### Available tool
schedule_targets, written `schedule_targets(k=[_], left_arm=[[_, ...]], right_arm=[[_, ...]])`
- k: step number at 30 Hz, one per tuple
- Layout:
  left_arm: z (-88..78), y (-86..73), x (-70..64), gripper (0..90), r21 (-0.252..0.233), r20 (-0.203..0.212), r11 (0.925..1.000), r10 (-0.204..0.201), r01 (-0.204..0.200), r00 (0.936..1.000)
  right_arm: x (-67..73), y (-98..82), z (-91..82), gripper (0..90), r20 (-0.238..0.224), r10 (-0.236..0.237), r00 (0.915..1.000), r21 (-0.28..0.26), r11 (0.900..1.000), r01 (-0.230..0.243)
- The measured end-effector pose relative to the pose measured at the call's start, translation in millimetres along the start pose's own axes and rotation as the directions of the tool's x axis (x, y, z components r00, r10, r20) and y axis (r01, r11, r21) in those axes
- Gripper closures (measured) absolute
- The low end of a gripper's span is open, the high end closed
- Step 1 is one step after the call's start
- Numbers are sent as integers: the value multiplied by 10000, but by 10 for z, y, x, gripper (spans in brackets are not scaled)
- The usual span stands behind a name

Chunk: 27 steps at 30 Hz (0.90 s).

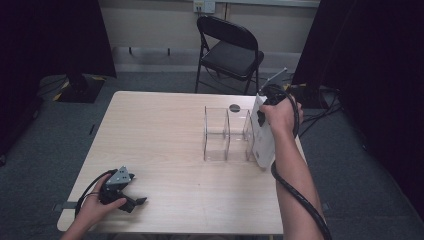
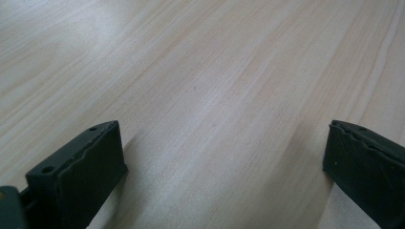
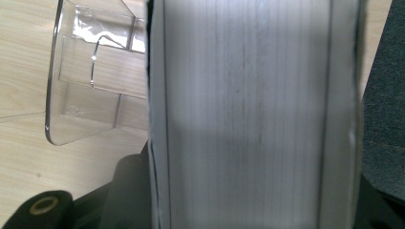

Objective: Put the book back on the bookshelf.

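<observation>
Upright, thick white book (image 1: 263, 142) clamped in right gripper (image 1: 265, 107) beside clear acrylic divider rack (image 1: 226, 134), left gripper (image 1: 131, 198) wide open, empty, on pale wooden table (image 1: 165, 145)

Book (image 1: 263, 140) in my right gripper (image 1: 267, 107): white cover, page edges pale grey with fine darker streaks running lengthwise. Holder (image 1: 227, 134) just left of book: clear, colourless, edges glinting. Table (image 1: 165, 140) under holder: light wood, straight pale grain. Small disc (image 1: 234, 107) beyond holder: dark grey. My left gripper (image 1: 122, 192): black body, grey plate on top; jaws black, matte. Chair (image 1: 230, 50) beyond table: black. Floor around table: grey.
</observation>
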<state>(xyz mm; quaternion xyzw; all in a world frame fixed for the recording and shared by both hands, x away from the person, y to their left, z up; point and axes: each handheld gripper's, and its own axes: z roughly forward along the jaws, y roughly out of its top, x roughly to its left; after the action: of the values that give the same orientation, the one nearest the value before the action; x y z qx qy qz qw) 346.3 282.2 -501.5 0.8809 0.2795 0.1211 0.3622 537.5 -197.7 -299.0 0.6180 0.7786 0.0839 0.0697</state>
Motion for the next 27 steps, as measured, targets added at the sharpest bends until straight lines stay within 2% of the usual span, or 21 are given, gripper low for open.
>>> schedule_targets(k=[19,27], left_arm=[[0,2,0,0,17,9,10000,8,-8,10000],[8,2,-2,0,-32,97,10000,-47,47,9999]], right_arm=[[56,82,137,525,333,346,9988,-149,9993,-341],[67,91,146,517,329,167,9993,-201,9997,-161]])
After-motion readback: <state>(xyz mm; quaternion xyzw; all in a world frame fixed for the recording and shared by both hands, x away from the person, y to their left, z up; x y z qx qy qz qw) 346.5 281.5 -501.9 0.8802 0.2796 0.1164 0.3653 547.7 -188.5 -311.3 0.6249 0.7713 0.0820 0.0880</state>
